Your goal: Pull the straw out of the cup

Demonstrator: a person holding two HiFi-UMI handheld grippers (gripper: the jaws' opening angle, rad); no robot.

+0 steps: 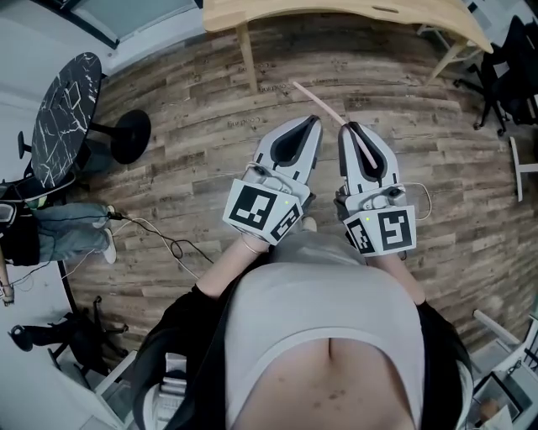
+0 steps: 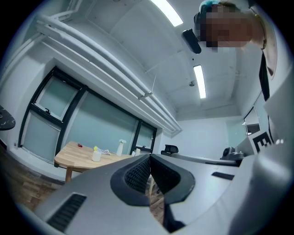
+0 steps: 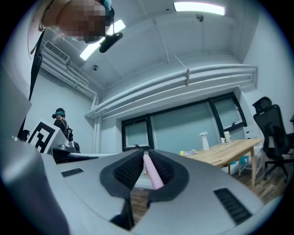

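Observation:
A pink straw (image 1: 318, 101) is clamped between the jaws of my right gripper (image 1: 347, 126) and sticks out ahead and to the left over the wooden floor. In the right gripper view the straw (image 3: 154, 174) lies between the dark pads, and the right gripper (image 3: 146, 156) is shut on it. My left gripper (image 1: 315, 120) is held just beside it at waist height; its jaws meet with nothing between them (image 2: 149, 157). A small white cup (image 2: 96, 156) stands on a light wooden table (image 2: 73, 158) far ahead, well apart from both grippers.
The wooden table (image 1: 336, 17) runs along the top of the head view, with a white spray bottle (image 3: 204, 141) on it. A round black marble table (image 1: 63, 109) stands at the left, cables (image 1: 160, 239) trail on the floor, and a black office chair (image 3: 271, 133) is at the right.

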